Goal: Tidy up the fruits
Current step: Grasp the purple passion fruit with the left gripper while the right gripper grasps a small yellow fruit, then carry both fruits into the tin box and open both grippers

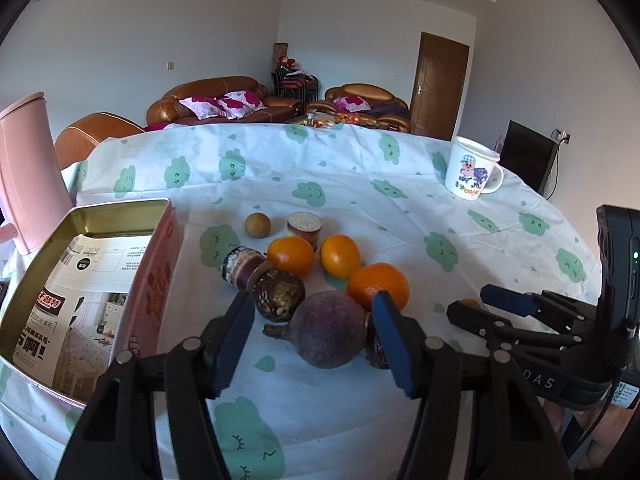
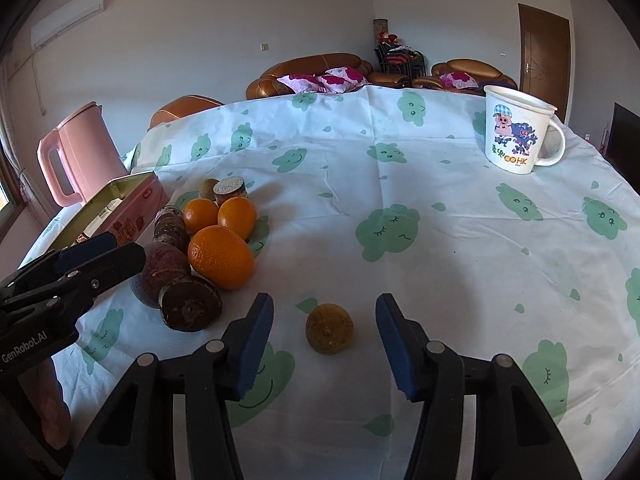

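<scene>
A pile of fruit lies on the table: a dark purple round fruit [image 1: 328, 330], three oranges [image 1: 378, 286] [image 1: 290, 256] [image 1: 340, 256], brown taro-like pieces [image 1: 276, 296], and a small brown fruit [image 1: 257, 225]. My left gripper [image 1: 312, 344] is open, its jaws on either side of the purple fruit, not closed on it. My right gripper [image 2: 324, 340] is open around a small yellow-brown fruit [image 2: 329, 329] that lies apart on the cloth. The open pink tin [image 1: 120, 264] stands left of the pile.
A white cartoon mug [image 2: 516, 132] stands at the far right. A pink kettle [image 2: 80, 152] stands at the far left behind the tin. The cloth-covered table [image 2: 440, 208] ends in front of sofas.
</scene>
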A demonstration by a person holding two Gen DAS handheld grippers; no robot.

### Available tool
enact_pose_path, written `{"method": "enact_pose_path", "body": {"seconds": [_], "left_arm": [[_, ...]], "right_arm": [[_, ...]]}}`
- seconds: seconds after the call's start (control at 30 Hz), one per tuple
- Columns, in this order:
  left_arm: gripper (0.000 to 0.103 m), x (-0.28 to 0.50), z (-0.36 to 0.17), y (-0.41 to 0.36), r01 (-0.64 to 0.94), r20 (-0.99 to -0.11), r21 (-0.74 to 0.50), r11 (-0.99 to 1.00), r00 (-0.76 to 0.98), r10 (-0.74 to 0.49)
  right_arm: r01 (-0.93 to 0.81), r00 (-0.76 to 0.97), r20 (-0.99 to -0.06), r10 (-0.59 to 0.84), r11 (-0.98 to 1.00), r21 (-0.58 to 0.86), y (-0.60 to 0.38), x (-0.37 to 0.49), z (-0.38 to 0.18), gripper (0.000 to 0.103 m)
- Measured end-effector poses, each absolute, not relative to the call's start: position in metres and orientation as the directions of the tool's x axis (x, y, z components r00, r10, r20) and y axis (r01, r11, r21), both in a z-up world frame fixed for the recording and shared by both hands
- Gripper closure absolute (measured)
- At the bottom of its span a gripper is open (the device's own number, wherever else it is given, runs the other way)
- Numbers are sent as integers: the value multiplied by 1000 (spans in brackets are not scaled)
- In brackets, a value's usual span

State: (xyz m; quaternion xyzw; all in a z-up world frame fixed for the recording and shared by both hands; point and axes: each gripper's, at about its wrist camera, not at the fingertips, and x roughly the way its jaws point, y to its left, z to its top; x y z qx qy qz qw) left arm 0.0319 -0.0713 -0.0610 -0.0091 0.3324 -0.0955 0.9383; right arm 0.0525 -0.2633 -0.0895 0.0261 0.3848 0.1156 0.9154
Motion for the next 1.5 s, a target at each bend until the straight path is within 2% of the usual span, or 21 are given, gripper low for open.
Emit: {"method": "enact_pose_path", "body": {"seconds": [0.2,0.27,0.43,0.5,0.53,0.57,0.6,0.67,0.77,1.03,1.37,1.5], "left_arm": [[40,44,-72,-69,184,-653,-148,972,720,-236],[31,51,-78,-71,185,-672,-160,970,699,-244],[30,59,-82,-65,181,-686,-247,952,661,-304],[34,61,-83,-65,199,-688,-261,945,648,-326],[40,61,-83,-65,208,-688,-281,937,636,-348],[45,60,-83,-64,218,-687,-292,931,630,-362],[46,58,-82,-65,226,-685,-291,930,629,-367],[47,55,-81,-66,228,-685,-272,935,636,-355],[48,55,-83,-59,232,-679,-313,921,624,-388],[51,46,-74,-54,221,-636,-268,938,690,-344],[51,34,-66,-48,214,-594,-182,960,754,-281],[51,34,-60,-36,192,-588,-195,962,762,-272]], "right_arm": [[-214,626,-739,249,966,145,-257,60,-97,52],[-222,626,-741,244,966,131,-254,60,-97,52],[-222,625,-742,242,967,128,-255,59,-97,52],[-218,627,-739,245,966,135,-256,58,-97,56],[-217,629,-736,250,966,143,-257,58,-96,63],[-217,629,-734,257,964,153,-259,58,-96,66],[-217,628,-733,262,963,158,-259,58,-96,70],[-225,625,-735,262,962,151,-257,58,-97,70],[-229,627,-730,271,960,159,-257,58,-96,76],[-239,646,-703,296,954,182,-260,54,-92,76],[-282,716,-615,329,943,176,-261,39,-79,76],[-309,719,-607,338,938,157,-254,39,-73,76]]}}
